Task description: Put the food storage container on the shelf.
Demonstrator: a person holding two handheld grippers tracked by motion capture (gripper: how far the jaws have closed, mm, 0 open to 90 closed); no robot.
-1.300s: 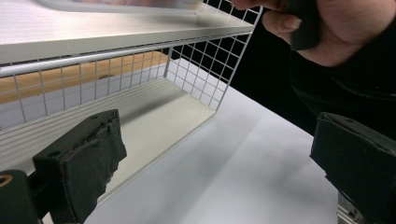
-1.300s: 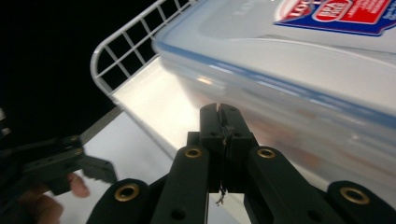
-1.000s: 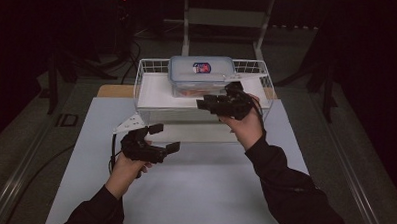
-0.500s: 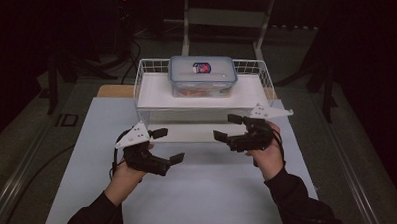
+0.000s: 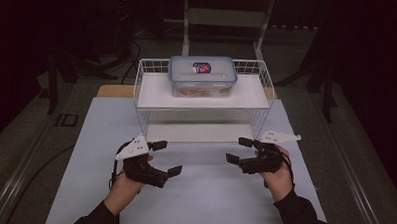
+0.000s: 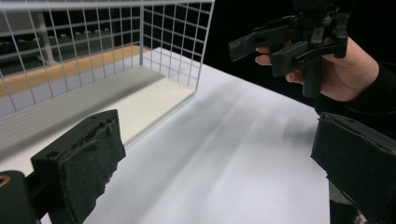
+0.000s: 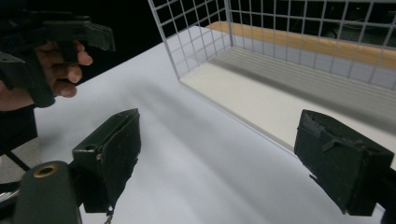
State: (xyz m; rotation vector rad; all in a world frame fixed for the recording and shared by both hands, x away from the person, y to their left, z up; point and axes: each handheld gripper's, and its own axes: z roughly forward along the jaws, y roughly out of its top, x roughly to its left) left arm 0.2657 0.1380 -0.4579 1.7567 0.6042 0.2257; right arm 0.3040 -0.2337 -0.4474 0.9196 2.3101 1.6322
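A clear plastic container (image 5: pixel 202 74) with a grey lid and a red-blue label stands on the top shelf of a white wire rack (image 5: pixel 145 101). My left gripper (image 5: pixel 167 156) hovers over the white mat in front of the rack's left end, open and empty. My right gripper (image 5: pixel 239 149) mirrors it at the rack's right end, also open and empty. In the left gripper view my own jaws (image 6: pixel 219 163) stand wide apart, with the right gripper (image 6: pixel 289 39) beyond them. The right gripper view has its jaws (image 7: pixel 226 158) spread, facing the left gripper (image 7: pixel 56 32).
The white mat (image 5: pixel 204 197) covers the table between and before both hands. The rack's lower shelf (image 5: pixel 197 133) is bare, with a wooden board (image 5: pixel 114 91) behind it. Dark floor, cables and stand legs surround the table.
My right gripper has drawn back from the container on the rack's top and come down to the mat at the front right. The left gripper has shifted slightly toward me.
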